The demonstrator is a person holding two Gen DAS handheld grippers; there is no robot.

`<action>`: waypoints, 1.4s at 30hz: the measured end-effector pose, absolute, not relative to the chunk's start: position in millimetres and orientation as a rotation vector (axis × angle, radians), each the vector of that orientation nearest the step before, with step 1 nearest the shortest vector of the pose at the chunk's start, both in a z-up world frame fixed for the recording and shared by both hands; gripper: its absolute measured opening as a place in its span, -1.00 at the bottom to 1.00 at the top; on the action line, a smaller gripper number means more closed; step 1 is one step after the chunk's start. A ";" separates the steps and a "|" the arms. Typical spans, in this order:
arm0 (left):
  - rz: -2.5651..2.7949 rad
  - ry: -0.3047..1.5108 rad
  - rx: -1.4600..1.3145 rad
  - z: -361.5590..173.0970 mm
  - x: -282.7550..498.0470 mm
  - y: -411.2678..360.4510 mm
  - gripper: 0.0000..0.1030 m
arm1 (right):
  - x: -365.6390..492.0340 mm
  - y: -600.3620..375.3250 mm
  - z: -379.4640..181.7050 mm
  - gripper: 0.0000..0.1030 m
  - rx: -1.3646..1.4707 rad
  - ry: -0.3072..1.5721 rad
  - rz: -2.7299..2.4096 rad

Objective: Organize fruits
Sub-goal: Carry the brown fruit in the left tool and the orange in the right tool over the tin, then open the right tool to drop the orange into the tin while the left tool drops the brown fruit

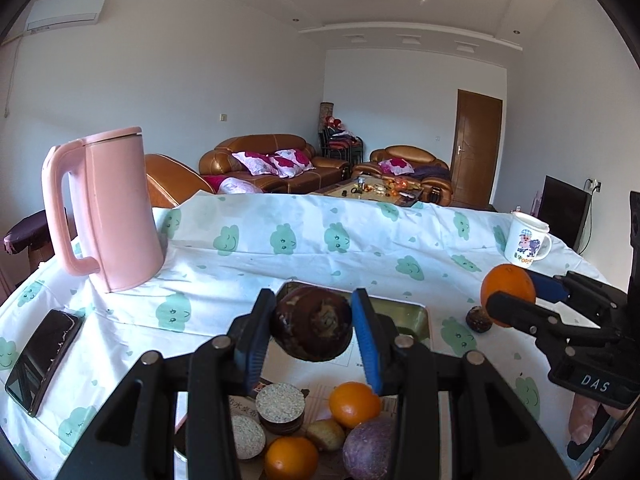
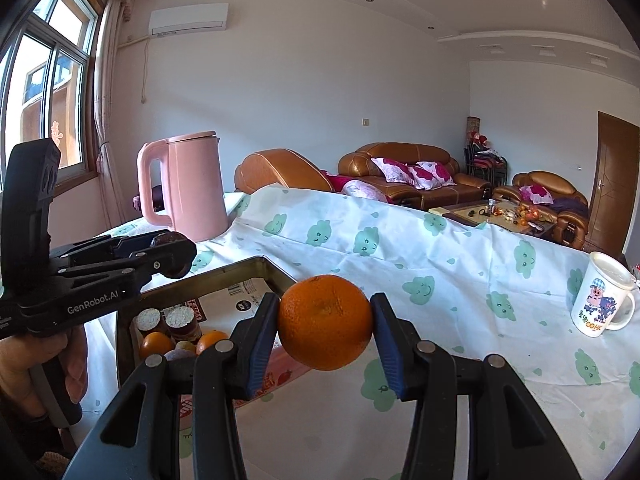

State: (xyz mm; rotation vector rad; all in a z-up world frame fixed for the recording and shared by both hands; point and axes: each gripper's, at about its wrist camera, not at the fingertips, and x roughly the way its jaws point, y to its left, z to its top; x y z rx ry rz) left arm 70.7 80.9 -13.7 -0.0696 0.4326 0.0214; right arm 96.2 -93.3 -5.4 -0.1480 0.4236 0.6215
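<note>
1. Carrying is judged to be the step in hand: the left gripper (image 1: pixel 312 322) is clenched on a dark brown fruit (image 1: pixel 312 328), held clear above the metal tray (image 1: pixel 420 316). The right gripper (image 2: pixel 325 322) is clamped on an orange (image 2: pixel 325 322), held over the patterned tablecloth (image 2: pixel 460 264) just beside the tray's right edge.

2. Both fruits are seen seated squarely between the blue pads (image 1: pixel 370 344) – no re-gripping is called for before placing.

3. Fruit already lying in the tray – two oranges (image 1: pixel 354 404), a purple fruit (image 1: pixel 368 450) and a small yellowish one – is crowded at the near end beside the round lidded jars (image 1: pixel 280 404). Release is best made over the bare far end, so nothing is struck.

4. Each fruit should be lowered close to the tray floor before the jaws are eased; round fruit dropped from height is likely to roll.

5. One small dark fruit (image 1: pixel 478 320) is noted on the cloth beyond the tray, not yet collected.

6. The pink kettle (image 1: pixel 112 212) and mug (image 1: pixel 526 240) stand well apart from the work.
</note>
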 end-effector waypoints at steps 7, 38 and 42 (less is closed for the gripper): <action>0.045 0.485 -0.059 -19.7 85.2 88.2 -0.21 | 105.6 -66.8 -9.9 -0.06 -0.167 0.461 0.661; 0.069 0.551 -0.083 -26.9 98.7 102.2 0.43 | 117.0 -43.8 -31.4 -0.02 -0.212 0.595 0.713; 0.033 0.512 -0.082 -14.4 90.8 83.1 0.53 | 116.7 -87.9 -17.6 -0.01 -0.247 0.574 0.614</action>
